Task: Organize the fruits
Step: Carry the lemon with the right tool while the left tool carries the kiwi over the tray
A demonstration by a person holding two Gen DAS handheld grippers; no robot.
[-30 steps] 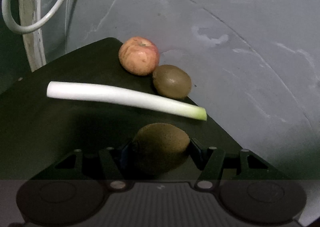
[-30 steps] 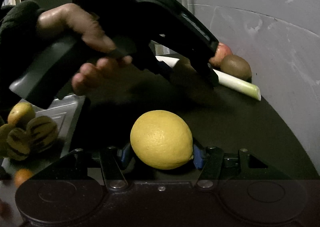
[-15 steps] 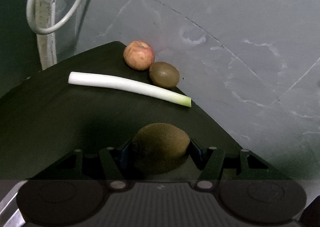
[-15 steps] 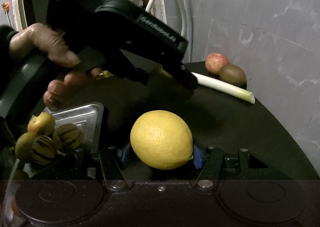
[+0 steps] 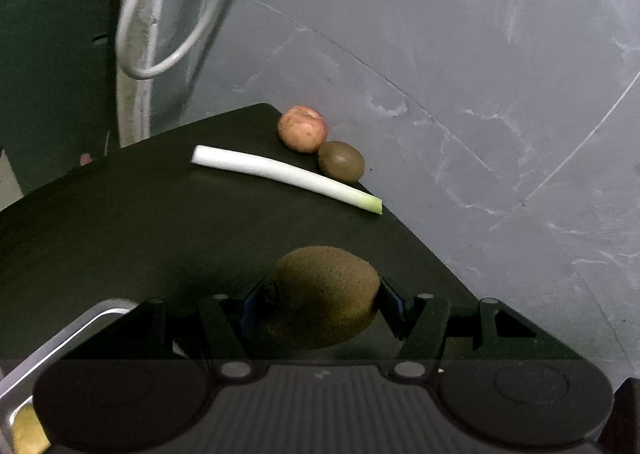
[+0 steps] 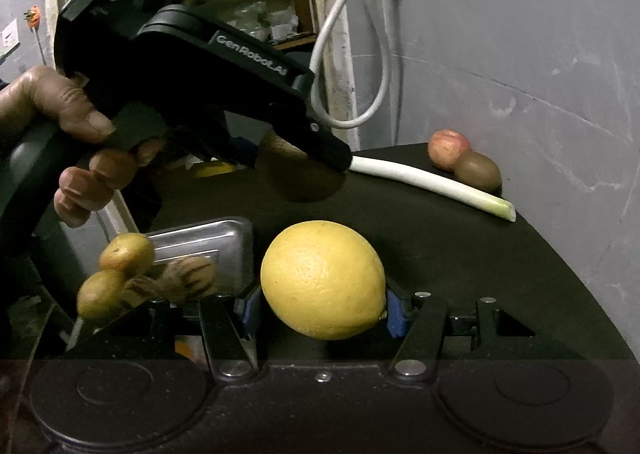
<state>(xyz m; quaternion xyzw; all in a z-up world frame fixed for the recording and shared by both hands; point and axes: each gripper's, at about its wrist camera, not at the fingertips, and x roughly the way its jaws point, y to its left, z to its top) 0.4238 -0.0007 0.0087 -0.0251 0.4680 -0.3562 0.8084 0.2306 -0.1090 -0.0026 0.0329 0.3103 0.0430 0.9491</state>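
Fruit could slip: the left tool [image 5: 320, 300] pinches a kiwi [image 5: 322, 296], the right tool [image 6: 322, 304] a lemon [image 6: 323, 280]. Both are round, so a loose squeeze drops them short of the tray [image 6: 216, 244].

We've got both tongs clamped on fruit. Left tongs [image 5: 320, 300] grip a kiwi [image 5: 322, 296] btwn the pads, raised off the tabletop; our left hand [image 6: 76, 142] wraps the handle, fingers curled. Right tongs [image 6: 322, 304] pinch a lemon [image 6: 323, 279], held approx level.
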